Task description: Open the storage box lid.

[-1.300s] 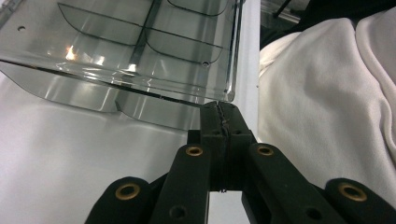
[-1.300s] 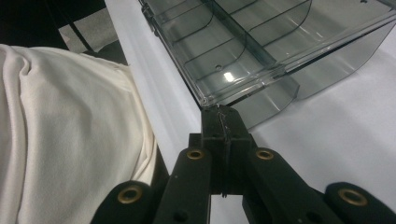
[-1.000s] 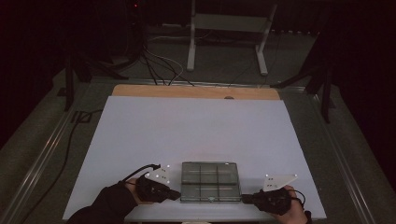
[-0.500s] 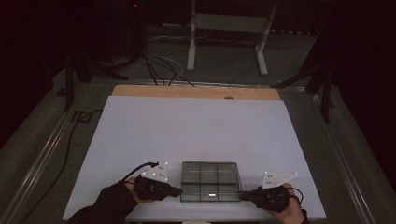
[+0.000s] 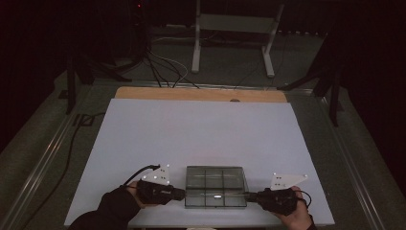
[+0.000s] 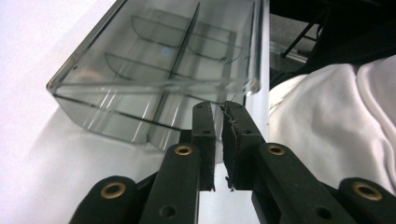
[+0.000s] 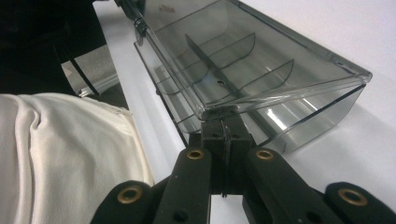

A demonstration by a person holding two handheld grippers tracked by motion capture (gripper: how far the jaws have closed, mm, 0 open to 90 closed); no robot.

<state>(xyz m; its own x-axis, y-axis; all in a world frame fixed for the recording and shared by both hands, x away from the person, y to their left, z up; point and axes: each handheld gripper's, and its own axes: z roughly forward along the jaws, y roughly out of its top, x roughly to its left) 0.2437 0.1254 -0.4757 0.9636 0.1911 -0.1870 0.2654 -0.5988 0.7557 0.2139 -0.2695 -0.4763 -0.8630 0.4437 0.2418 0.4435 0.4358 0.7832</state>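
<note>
While my closed right tongs (image 5: 250, 195) and barely parted, just-opening left tongs (image 5: 182, 194) flank the clear box (image 5: 215, 186), holding nothing, a white tabletop (image 5: 201, 134) meets a dark room.

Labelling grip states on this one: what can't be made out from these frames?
- Left gripper view: whether its fingers touch the clear smoky plastic compartment box; the box wall blocks the tips.
- Right gripper view: contact hidden under the box's lid lip.
- High view: fingertips too small and dark.
</note>
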